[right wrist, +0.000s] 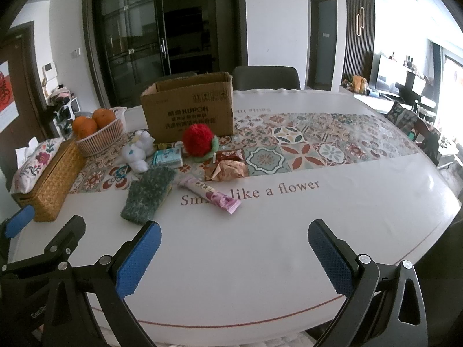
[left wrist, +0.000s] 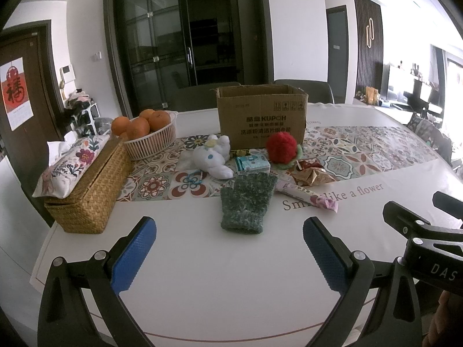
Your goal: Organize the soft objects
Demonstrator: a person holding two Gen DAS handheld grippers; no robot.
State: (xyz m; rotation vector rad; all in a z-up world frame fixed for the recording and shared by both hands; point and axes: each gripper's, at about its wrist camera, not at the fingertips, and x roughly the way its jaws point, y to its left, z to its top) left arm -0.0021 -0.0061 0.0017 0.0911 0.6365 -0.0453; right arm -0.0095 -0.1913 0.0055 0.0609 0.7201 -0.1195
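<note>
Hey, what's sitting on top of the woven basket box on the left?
A floral fabric tissue pouch lies along the lid of the woven basket box, white tissue poking out its far end. The box's inside is hidden.

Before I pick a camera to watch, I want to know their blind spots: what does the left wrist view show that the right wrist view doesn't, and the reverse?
Only the left wrist view shows the whole red calendar on the door and the open left gripper head-on.

Only the right wrist view shows the open right gripper head-on and the table's right edge.

Both show the green glove, white plush, red pompom, cardboard box, orange basket and woven tissue box.
</note>
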